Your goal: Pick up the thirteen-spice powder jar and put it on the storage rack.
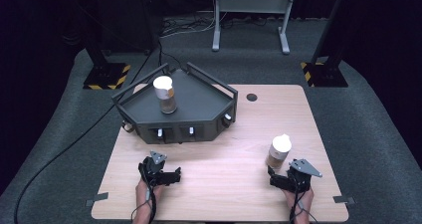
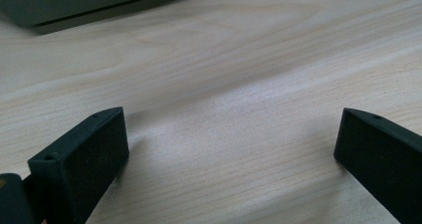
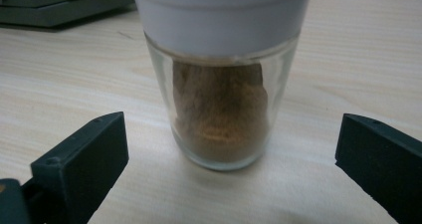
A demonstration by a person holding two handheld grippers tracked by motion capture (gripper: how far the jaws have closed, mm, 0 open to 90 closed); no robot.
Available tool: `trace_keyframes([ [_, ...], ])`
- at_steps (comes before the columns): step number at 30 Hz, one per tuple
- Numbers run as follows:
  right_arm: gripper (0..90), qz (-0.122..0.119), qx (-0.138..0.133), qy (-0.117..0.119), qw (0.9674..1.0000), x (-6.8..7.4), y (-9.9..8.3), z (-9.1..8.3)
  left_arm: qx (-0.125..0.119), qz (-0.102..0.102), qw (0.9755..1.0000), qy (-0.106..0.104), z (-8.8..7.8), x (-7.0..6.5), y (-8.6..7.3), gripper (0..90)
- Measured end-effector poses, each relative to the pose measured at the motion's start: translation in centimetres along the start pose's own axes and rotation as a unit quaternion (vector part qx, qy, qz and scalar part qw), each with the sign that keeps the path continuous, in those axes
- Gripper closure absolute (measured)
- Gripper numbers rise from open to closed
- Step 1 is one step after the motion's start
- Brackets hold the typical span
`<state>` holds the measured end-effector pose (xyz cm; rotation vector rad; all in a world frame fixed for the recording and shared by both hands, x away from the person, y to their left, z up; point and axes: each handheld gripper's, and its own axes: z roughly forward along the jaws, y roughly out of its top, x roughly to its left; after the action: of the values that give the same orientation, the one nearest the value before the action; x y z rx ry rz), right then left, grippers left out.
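jar (image 3: 221,109): clear glass, white cap, brown powder, likely spice; upright near the tabletop's (image 1: 219,184) right edge | right gripper (image 3: 231,154): low at the near edge, jaws spread, jar just ahead, untouched | left gripper (image 2: 231,149): near edge, jaws spread on nothing

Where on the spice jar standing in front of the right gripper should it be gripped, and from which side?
Grip the spice jar on its clear glass body, below the wide white cap. It stands upright on the table, so the right gripper, jaws open to either side, would likely do best coming in level from the person's side and closing across the round wall.
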<state>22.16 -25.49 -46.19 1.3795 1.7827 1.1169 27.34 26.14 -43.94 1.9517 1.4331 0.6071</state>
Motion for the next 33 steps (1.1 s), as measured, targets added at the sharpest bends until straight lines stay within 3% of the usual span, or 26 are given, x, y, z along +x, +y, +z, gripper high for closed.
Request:
trace_keyframes([
  [10,0.0,-0.005,-0.020,0.006,0.9998,0.0,0.9,1.6,0.000,0.000,1.0000,0.000,0.0,0.0,0.0,0.2],
  [13,0.0,0.006,-0.026,0.005,0.9996,0.0,1.0,2.0,0.000,0.000,1.0000,0.000,0.0,0.0,0.0,0.2],
  [17,10.2,0.006,-0.034,0.007,0.9994,0.0,0.9,2.0,0.000,0.000,1.0000,0.000,0.0,0.0,0.0,0.3],
  [25,28.2,0.005,-0.012,0.009,0.9999,0.0,1.4,2.4,0.000,0.000,1.0000,0.000,0.0,0.0,0.0,0.3],
  [33,29.9,-0.004,-0.012,0.002,0.9999,0.2,1.5,2.3,0.000,0.002,1.0000,0.001,0.0,0.0,0.0,0.3],
])
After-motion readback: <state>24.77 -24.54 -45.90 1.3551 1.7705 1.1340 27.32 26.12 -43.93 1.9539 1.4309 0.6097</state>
